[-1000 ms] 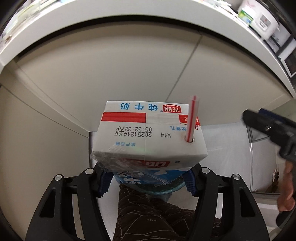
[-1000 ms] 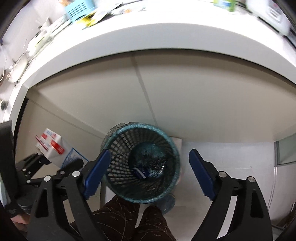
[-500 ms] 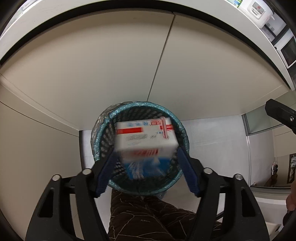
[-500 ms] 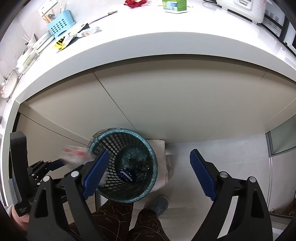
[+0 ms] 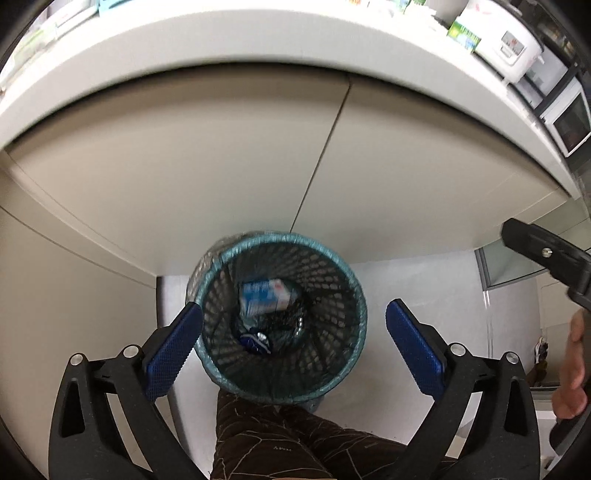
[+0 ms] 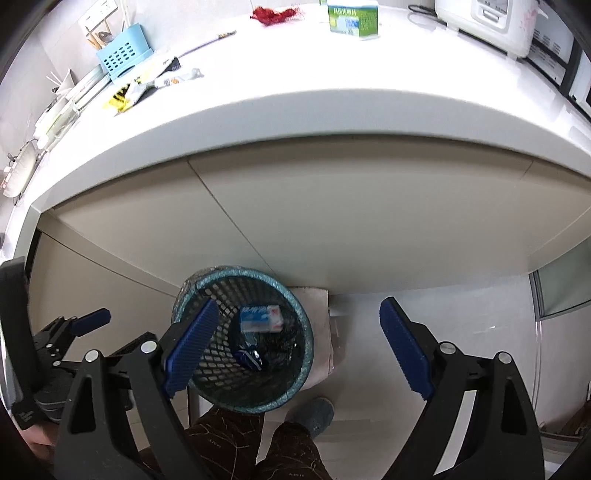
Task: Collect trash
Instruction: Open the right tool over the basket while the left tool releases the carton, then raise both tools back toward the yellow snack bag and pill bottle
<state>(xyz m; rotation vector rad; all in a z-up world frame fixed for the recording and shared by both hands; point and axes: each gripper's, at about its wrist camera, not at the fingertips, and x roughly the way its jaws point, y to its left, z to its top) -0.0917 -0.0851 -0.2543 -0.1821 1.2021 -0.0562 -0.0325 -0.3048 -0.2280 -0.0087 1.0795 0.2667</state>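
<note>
Milk carton (image 5: 266,296) lies on its side at the bottom of the mesh wastebasket (image 5: 334,384), on crumpled dark trash, with a small blue wrapper (image 5: 254,341) just beside it toward me. I hold my left gripper (image 5: 293,350) above the basket mouth, its jaws spread wide and carrying nothing, one blue pad on either side of the rim. My right gripper (image 6: 295,350) hangs to the right of the basket with jaws equally wide and nothing between them; its left pad overlaps the basket's rim in that view, and the carton shows there too (image 6: 261,318). The basket stands on the pale floor against the beige cabinet front (image 5: 236,162), under the white counter (image 6: 332,110). On the counter sit a green-and-white box (image 6: 352,18), a red scrap (image 6: 273,14), a blue holder (image 6: 123,55) and some wrappers (image 6: 147,86). My dark trouser legs show below the basket.
</note>
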